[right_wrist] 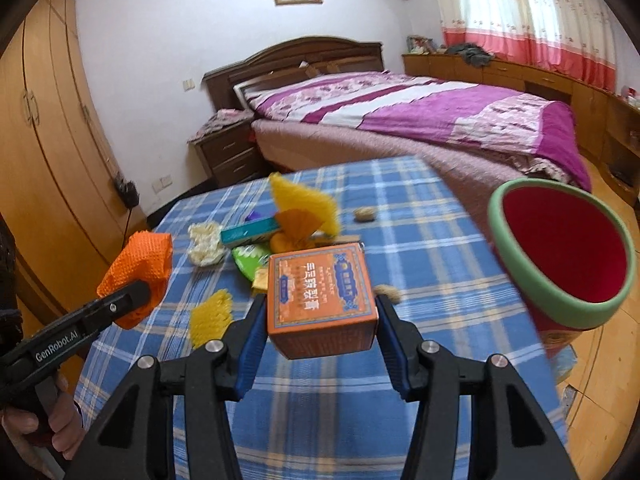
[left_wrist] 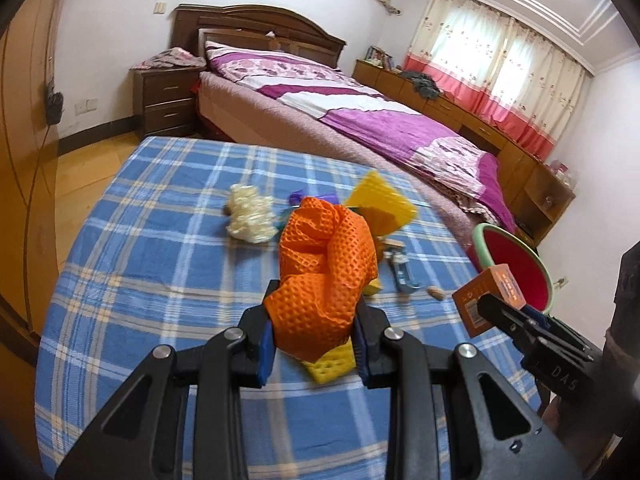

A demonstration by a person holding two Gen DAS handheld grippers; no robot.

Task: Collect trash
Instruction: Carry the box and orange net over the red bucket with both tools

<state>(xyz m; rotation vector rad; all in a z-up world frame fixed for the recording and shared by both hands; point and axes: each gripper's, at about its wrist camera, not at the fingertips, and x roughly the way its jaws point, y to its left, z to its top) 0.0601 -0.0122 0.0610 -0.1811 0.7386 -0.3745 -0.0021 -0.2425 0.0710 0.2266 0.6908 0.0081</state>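
Here the bed with its purple quilt fills the far side of the room, and nearer stands the counter under a blue checked cloth. Beside its right edge sits a bin, green-rimmed and red inside. On the cloth lies a heap of trash: a yellow foam net, a cream foam net, a teal packet, a green wrapper and a walnut.

The left tongs are clamped on a bunched orange foam net, held clear above the cloth, with a smaller yellow net lying below it. Their side reads "GenRobot.AI" in the right wrist view.

The right tongs are pressed on both sides of a small orange box, lifted off the counter and near the bin. The box top carries Chinese lettering, seen upside down and too blurred to read. A hand grips the left tongs' handle.
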